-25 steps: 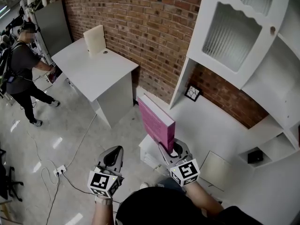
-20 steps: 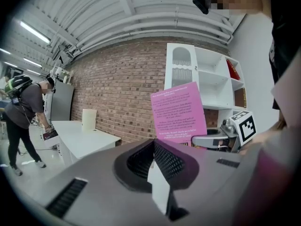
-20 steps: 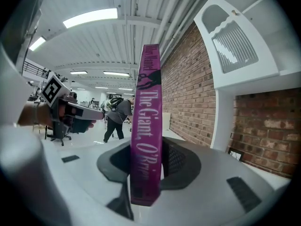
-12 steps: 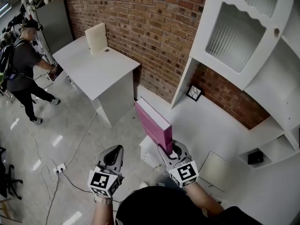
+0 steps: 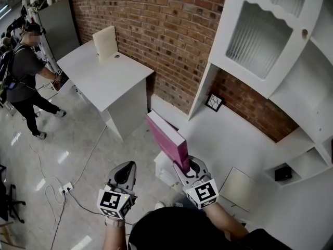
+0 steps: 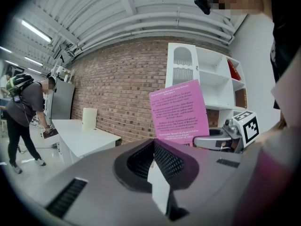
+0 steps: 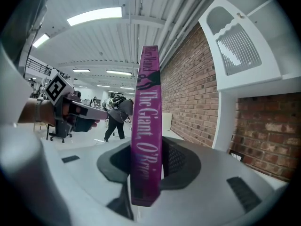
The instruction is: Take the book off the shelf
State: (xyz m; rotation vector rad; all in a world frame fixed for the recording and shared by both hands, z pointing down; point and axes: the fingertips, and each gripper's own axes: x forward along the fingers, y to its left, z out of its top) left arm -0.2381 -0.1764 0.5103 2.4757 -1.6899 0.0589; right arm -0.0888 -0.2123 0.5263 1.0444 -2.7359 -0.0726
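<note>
**Book clear of the shelf, clamped in the right gripper**

Book (image 5: 167,139): a magenta volume is held on end in the air, in front of the white shelf (image 5: 234,139) and to its left in the head view, touching none of its surfaces. It is pinched near its lower end by the right gripper (image 5: 184,166), whose jaws are partly closed and pressed on the two covers. The spine (image 7: 146,126) is turned toward that gripper's own camera, so a flat, broad grip is given across the covers instead of across the edges. The top is leaned away toward the brick wall (image 5: 156,25); a hold so low on the book is judged to leave it top-heavy, and a firm pinch is called for.

The left gripper (image 5: 124,173) is kept low at the person's left, well apart from the book, with its jaws together and nothing between them. The printed back cover (image 6: 178,112) is faced toward it. A white bench (image 5: 104,77) is set against the wall farther off, with another person (image 5: 23,72) beside it. The removal is judged to be essentially done.
</note>
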